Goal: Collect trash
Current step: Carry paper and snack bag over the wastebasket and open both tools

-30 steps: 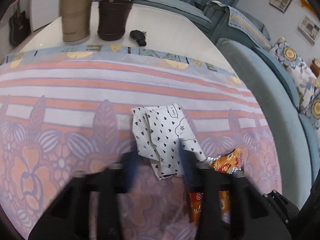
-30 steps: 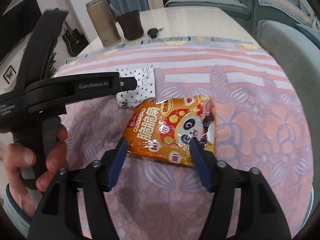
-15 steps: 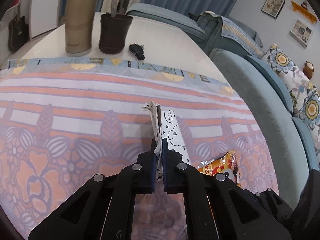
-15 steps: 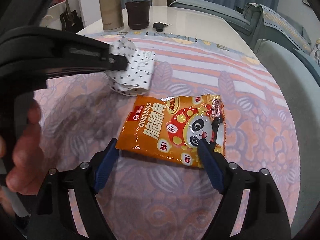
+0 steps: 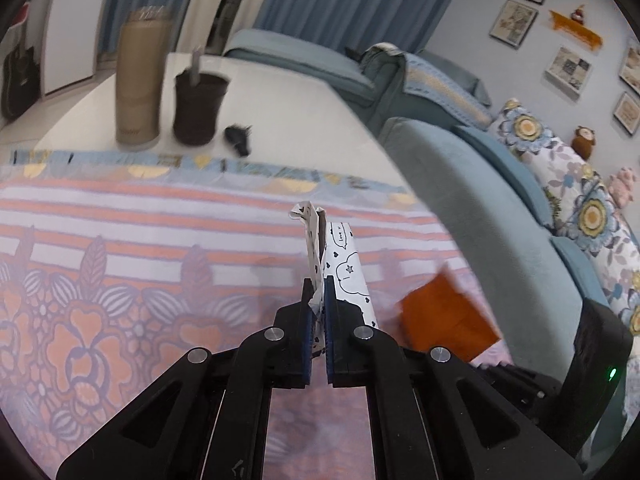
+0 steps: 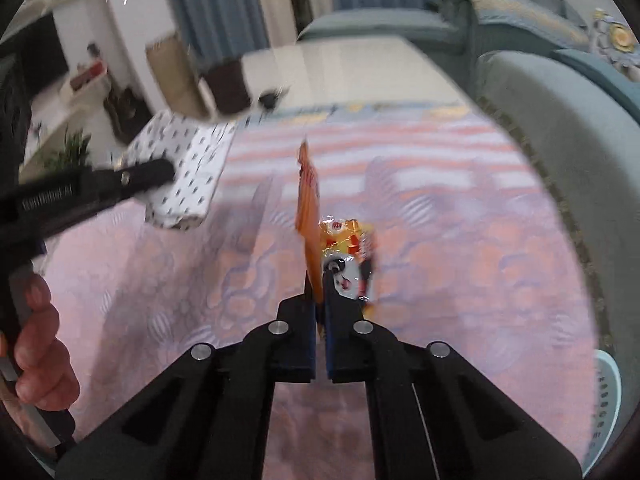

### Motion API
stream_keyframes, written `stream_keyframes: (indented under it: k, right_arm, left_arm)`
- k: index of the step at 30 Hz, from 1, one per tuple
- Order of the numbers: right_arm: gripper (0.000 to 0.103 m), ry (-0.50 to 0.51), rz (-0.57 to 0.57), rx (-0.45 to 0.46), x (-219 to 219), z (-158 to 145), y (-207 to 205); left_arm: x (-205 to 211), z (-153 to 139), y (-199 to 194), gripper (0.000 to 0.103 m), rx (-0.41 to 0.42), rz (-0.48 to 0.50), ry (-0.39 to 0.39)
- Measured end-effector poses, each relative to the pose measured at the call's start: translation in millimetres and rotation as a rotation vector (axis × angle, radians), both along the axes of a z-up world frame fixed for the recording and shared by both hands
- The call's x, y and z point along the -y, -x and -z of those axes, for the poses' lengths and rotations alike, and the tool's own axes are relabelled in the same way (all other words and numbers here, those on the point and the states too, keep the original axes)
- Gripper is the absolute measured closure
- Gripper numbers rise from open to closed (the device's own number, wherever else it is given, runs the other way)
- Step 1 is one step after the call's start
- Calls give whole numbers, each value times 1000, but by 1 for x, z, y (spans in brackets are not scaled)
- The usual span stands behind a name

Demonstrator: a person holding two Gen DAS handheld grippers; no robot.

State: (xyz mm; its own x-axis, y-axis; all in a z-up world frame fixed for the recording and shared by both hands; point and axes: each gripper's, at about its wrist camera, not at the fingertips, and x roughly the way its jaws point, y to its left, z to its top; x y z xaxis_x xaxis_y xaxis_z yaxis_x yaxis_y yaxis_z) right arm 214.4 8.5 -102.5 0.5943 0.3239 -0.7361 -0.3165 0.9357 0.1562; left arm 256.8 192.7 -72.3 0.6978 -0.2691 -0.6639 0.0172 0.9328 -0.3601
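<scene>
My left gripper (image 5: 318, 280) is shut on a white wrapper with black hearts (image 5: 344, 268) and holds it above the patterned tablecloth (image 5: 120, 280). The same wrapper (image 6: 188, 172) shows at the left of the right wrist view, pinched by the left gripper's fingers (image 6: 152, 172). My right gripper (image 6: 319, 276) is shut on an orange snack bag with a panda print (image 6: 340, 256), lifted edge-on above the cloth. The bag shows as an orange blur (image 5: 444, 316) at the right of the left wrist view.
A tan tumbler (image 5: 140, 84), a dark cup (image 5: 198, 108) and a black key fob (image 5: 238, 140) stand on the white table (image 5: 300, 120) beyond the cloth. A blue sofa (image 5: 460, 184) runs along the right. A white round object (image 6: 608, 404) sits at the lower right.
My right gripper has shut on the snack bag and lifted it off the cloth. My left gripper has risen further with the heart-print wrapper in it.
</scene>
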Motion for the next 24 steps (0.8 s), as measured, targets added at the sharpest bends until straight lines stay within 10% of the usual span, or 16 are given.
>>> stream_keyframes:
  k: [13, 24]
  right_arm:
    - [101, -55, 295, 142, 181, -95, 86]
    - [101, -107, 535, -88, 325, -32, 131]
  left_arm:
    - [142, -103, 54, 101, 181, 229, 5]
    - [297, -63, 73, 101, 54, 456, 67]
